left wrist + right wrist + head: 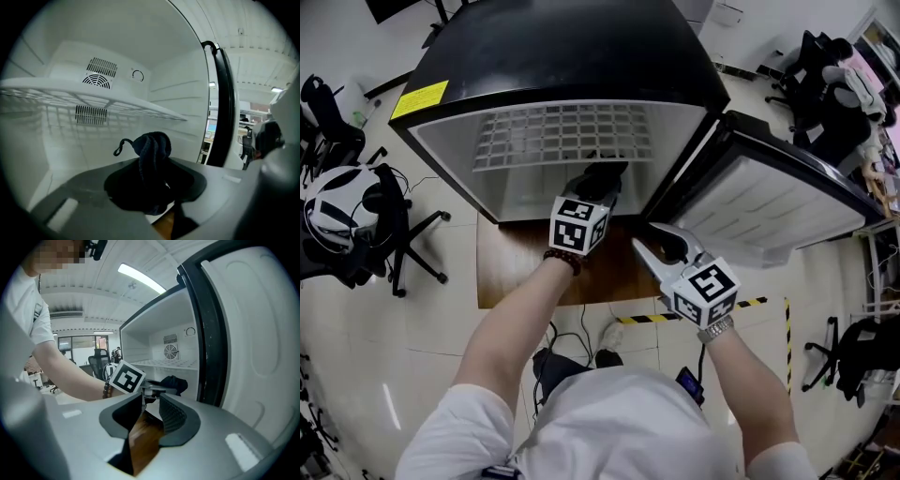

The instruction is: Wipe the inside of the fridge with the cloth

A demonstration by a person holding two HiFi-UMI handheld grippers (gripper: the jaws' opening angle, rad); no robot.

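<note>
Holding cloth (152, 146) inside fridge (553, 56): left gripper (604, 174), fingers clamped; right gripper (151, 403), fingers narrow, empty.

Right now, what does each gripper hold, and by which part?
The left gripper pinches the cloth by its bunched folds; a wad pokes out past the jaws. The right gripper holds nothing.

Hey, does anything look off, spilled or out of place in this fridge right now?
Nothing stands out. The fridge shows no spill or damage inside, the wire shelf sits in place, the door stands open, and the dark cloth is bunched in the jaws of the left gripper, inside the fridge.
</note>
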